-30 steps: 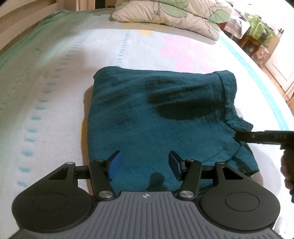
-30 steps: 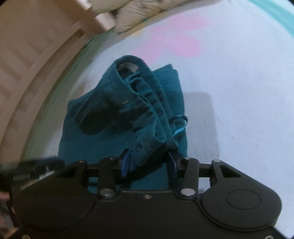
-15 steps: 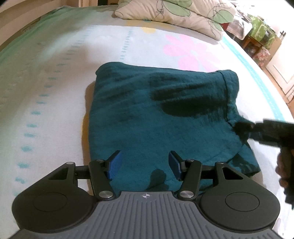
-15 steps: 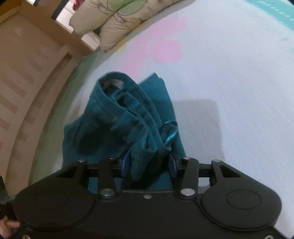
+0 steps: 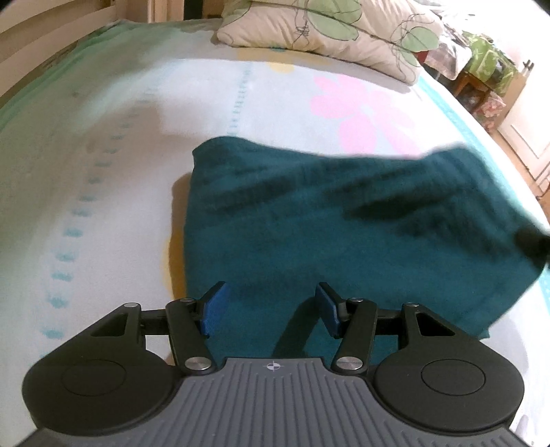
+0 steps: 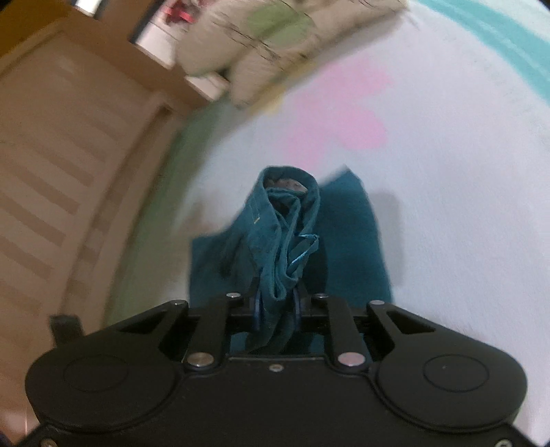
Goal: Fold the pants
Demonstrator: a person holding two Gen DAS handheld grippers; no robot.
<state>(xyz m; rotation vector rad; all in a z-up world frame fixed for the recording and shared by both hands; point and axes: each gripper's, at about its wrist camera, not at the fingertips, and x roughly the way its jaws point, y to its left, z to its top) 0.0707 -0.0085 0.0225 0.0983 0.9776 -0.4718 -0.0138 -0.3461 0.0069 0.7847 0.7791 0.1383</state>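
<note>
The teal pants (image 5: 326,223) lie folded on the bed. My left gripper (image 5: 271,307) is open and empty, hovering over their near edge. My right gripper (image 6: 276,306) is shut on the bunched waistband (image 6: 285,220) and holds it lifted off the bed, with a shiny drawstring loop (image 6: 302,251) hanging beside it. In the left wrist view the right gripper's tip (image 5: 532,240) shows at the right edge, where the raised end of the pants is blurred.
The bed sheet (image 5: 103,172) is pale with a pink flower print (image 5: 364,110). A leaf-print pillow (image 5: 326,27) lies at the head. A wooden slatted bed frame (image 6: 68,172) runs along the far side. Furniture (image 5: 488,79) stands right of the bed.
My right gripper has closed on the waistband and lifted it up off the bed. The right end of the pants has risen. My left gripper has stayed open over the near edge.
</note>
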